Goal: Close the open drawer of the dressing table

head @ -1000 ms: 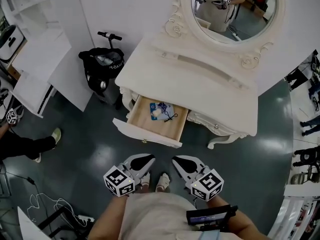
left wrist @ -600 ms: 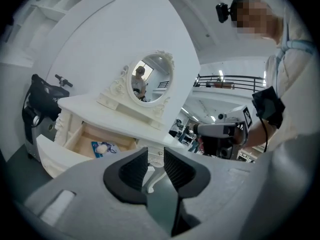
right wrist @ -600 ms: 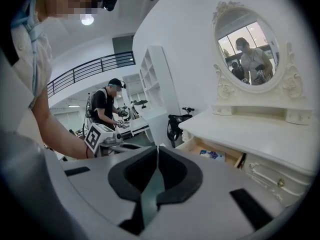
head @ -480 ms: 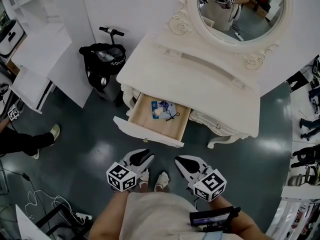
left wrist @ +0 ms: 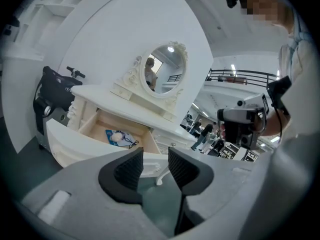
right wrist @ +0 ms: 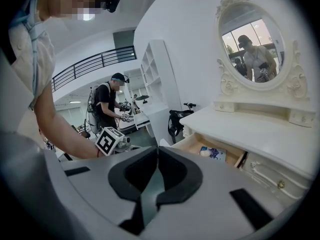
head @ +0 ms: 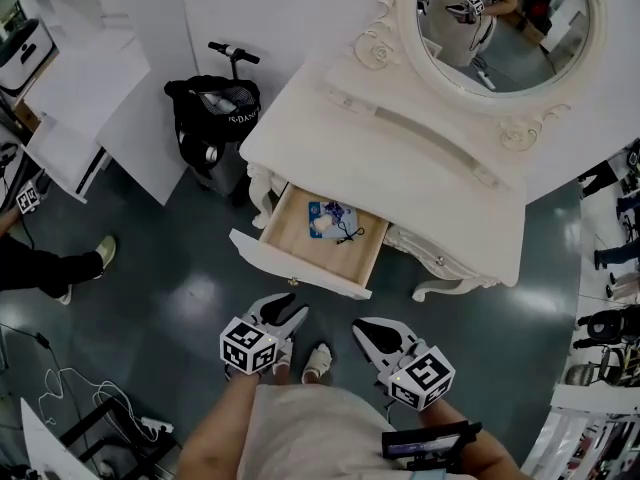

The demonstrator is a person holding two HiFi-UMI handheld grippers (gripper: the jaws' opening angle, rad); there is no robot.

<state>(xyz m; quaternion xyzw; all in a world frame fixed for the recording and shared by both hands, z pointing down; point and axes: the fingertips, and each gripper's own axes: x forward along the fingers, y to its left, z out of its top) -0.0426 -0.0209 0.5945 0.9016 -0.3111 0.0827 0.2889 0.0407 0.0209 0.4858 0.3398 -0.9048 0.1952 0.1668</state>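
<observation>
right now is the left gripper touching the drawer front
Apart. In the left gripper view the drawer front stands well ahead of the left gripper, whose jaws have just been opening with only floor showing between them.

One dressing table (head: 400, 173) is counted, topped by one oval mirror (head: 510, 18), with one open drawer (head: 300, 230), one closed drawer (head: 440, 258) beside it, and a single blue-and-white packet (head: 330, 220) spotted inside the open one. Two grippers are tallied, the left gripper (head: 284, 306) and the right gripper (head: 365, 326), with two marker cubes between them, one on each. One scooter (head: 218, 118) is noted by the wall, and one bystander (head: 40, 268) is picked out at the left edge.
</observation>
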